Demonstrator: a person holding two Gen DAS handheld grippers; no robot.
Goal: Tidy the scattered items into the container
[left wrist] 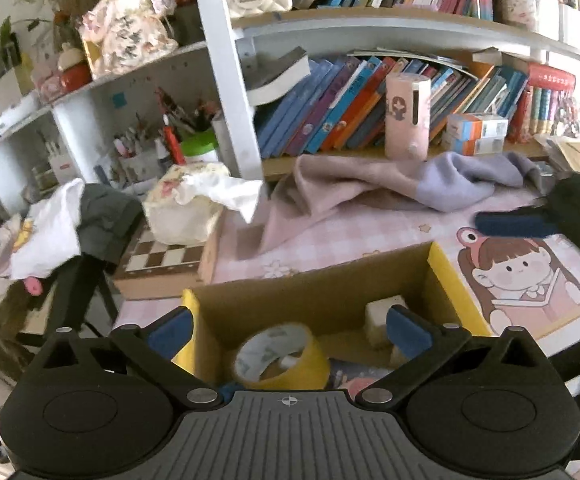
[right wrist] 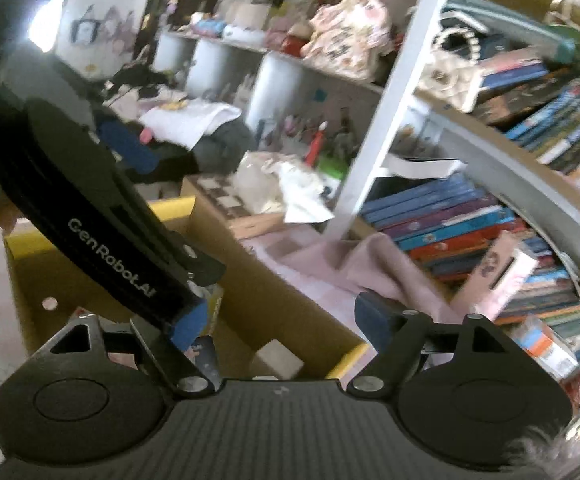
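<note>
Left gripper (left wrist: pixel 288 330) spread wide with nothing held, yellow tape roll (left wrist: pixel 284 354) and pale block (left wrist: pixel 383 314) lying in the cardboard box (left wrist: pixel 317 292) beneath, right gripper (right wrist: pixel 280 322) parted and empty above the same box, pink cloth (left wrist: pixel 353 186) crumpled beyond on the table, books (left wrist: pixel 329 108) shelved behind.

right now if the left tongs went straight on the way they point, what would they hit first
Most likely the yellow tape roll lying in the cardboard box. The left tongs stand open over the box with nothing between them, and the roll sits right in their line. Depth is hard to judge, so the box floor beside it is possible.
</note>
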